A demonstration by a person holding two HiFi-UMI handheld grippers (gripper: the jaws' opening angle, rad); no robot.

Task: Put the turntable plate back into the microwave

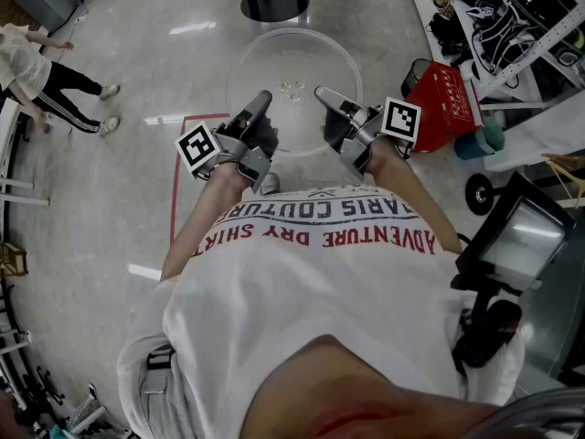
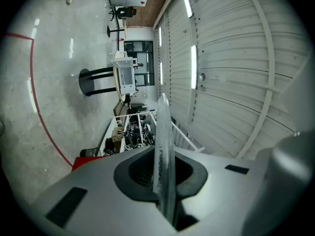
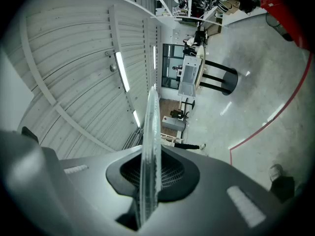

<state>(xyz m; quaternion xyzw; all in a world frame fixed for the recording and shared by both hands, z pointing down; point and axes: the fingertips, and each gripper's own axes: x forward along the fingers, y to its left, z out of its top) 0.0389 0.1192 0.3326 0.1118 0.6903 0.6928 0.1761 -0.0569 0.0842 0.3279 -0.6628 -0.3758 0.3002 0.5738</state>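
You hold the glass plate (image 1: 294, 90) level in the air in front of your chest, above the floor (image 1: 110, 208). No surface carries it. The left gripper (image 1: 258, 108) has its jaws clamped on the near-left rim. The right gripper (image 1: 331, 99) has its jaws clamped on the near-right rim. Each gripper view shows the rim edge-on, pinched between the dark pads. Both grips sit on the half of the plate nearest you, so most of the disc projects forward, away from the jaws. The plate lies centred between the hands; neither is nearer the goal.

The microwave cannot be identified with certainty. A black pedestal base (image 1: 272, 3) stands on the floor straight ahead, just past the far rim. The left gripper view shows a white box-shaped unit (image 2: 124, 73) on the surface above a black pedestal; this is probably the target. Recommended approach: far rim leading, plate level.

A red tape line (image 1: 174, 176) marks the floor. A red container (image 1: 448, 103) and a cluttered rack (image 1: 494, 16) stand on your right. A person (image 1: 37, 71) stands well apart on your left.
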